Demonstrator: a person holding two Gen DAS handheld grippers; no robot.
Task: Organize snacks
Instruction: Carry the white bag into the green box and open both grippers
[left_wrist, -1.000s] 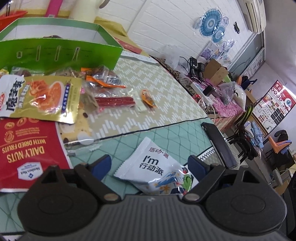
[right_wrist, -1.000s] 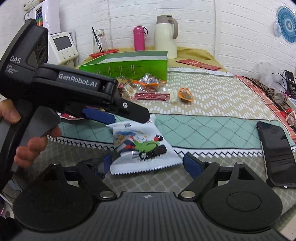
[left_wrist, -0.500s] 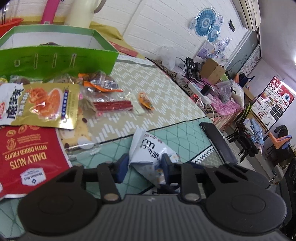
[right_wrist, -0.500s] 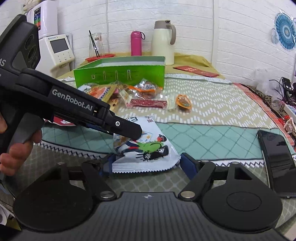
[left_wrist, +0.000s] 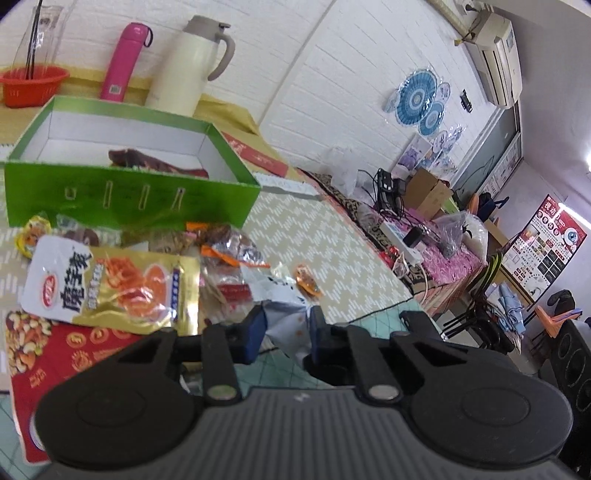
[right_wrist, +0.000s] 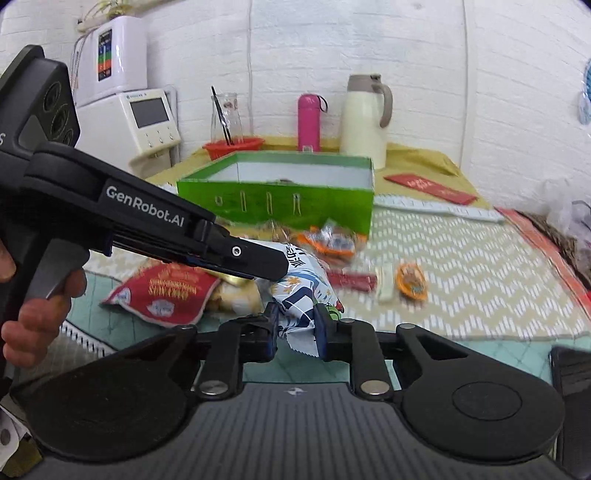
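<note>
White snack packet (right_wrist: 299, 295) pinched by left gripper (left_wrist: 286, 328), right gripper (right_wrist: 295, 328) jaws closing onto its lower end, green box (right_wrist: 291, 195) behind, toward the table's far edge.

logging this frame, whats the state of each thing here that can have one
white snack packet: crumpled, held at both ends
left gripper: shut on the packet
right gripper: closing on the packet
green box: open, something dark inside
cream jug: upright, lid on
pink bottle: upright, capped
</note>
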